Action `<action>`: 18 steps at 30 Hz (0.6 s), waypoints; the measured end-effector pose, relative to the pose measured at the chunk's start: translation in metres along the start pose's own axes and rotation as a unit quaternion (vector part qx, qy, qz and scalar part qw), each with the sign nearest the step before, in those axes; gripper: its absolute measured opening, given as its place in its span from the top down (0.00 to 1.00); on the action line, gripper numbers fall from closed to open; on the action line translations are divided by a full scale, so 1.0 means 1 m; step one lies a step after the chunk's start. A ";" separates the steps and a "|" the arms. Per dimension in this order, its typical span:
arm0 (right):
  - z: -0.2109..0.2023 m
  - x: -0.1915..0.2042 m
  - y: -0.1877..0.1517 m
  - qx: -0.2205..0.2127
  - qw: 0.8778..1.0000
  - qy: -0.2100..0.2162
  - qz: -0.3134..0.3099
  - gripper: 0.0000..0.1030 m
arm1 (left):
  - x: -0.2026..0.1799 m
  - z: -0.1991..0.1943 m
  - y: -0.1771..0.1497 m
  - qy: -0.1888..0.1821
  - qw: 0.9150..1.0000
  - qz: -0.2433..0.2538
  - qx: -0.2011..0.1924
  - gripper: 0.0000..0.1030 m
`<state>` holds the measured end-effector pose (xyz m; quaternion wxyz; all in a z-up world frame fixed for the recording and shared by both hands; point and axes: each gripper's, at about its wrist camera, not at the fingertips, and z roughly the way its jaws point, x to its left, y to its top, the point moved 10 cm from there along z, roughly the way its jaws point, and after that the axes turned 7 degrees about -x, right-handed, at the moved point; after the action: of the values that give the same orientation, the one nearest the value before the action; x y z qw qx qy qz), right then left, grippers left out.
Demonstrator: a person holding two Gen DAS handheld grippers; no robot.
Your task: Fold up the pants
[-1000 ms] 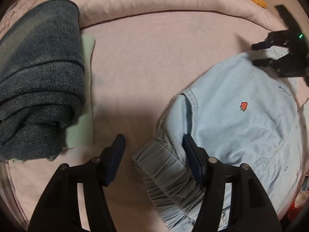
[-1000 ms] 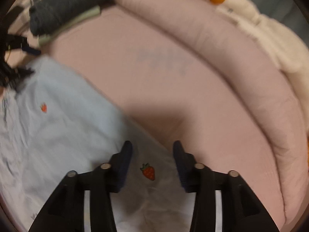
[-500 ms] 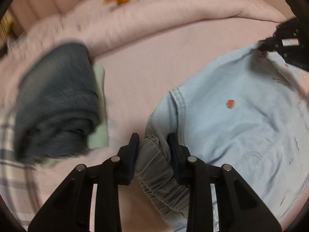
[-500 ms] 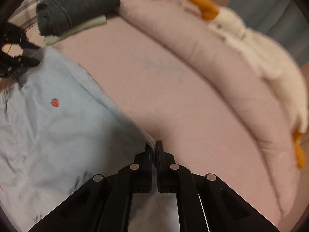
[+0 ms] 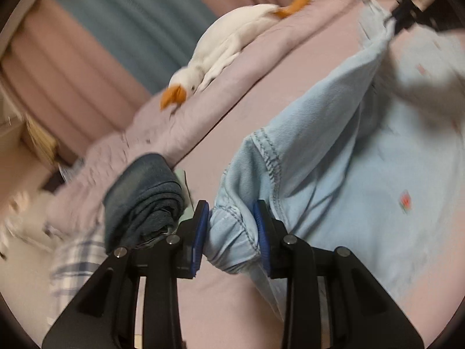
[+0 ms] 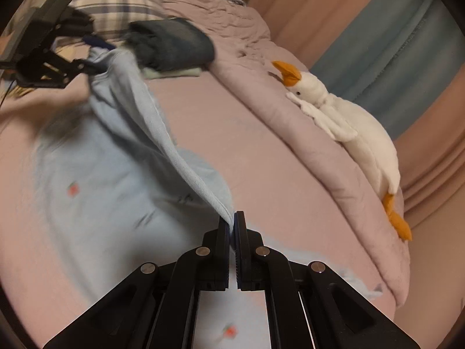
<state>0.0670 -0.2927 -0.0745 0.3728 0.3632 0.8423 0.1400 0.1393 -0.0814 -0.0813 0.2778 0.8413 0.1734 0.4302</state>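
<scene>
Light blue pants (image 5: 363,157) with small strawberry prints lie on the pink bed (image 5: 250,104). My left gripper (image 5: 232,226) is shut on the bunched elastic waistband and holds it lifted. My right gripper (image 6: 232,226) is shut on the pants' far edge (image 6: 162,133), and the fabric stretches taut between the two grippers. The right gripper shows at the top right of the left wrist view (image 5: 407,8); the left gripper shows at the upper left of the right wrist view (image 6: 78,64). The rest of the pants (image 6: 96,192) rests on the bed.
A folded dark denim garment (image 5: 145,197) on a pale green cloth sits left of the pants, also in the right wrist view (image 6: 174,43). A white goose plush (image 6: 343,122) lies on the rolled pink duvet (image 6: 305,157). A plaid pillow (image 6: 122,5) is beyond.
Both grippers closed on the pants, left on the waistband and right on the opposite edge, then lifted them so the fabric is raised and stretched between them.
</scene>
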 end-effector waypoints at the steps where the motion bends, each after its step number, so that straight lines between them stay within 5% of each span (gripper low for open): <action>1: -0.005 0.010 -0.007 0.003 1.000 0.004 -0.003 0.97 | -0.013 -0.011 -0.008 0.011 0.999 0.030 -0.007 0.69; 7: -0.032 0.083 -0.054 0.029 0.998 0.051 -0.023 0.98 | -0.056 -0.031 -0.066 0.028 0.991 0.130 0.017 0.73; 18: -0.027 0.122 -0.076 0.051 0.995 0.081 -0.018 0.97 | -0.058 -0.030 -0.086 0.032 0.993 0.106 0.026 0.75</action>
<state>-0.0468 -0.2575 -0.1586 0.2868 0.3541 0.8821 0.1191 0.0774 -0.0354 -0.1568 0.2031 0.8474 0.1030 0.4796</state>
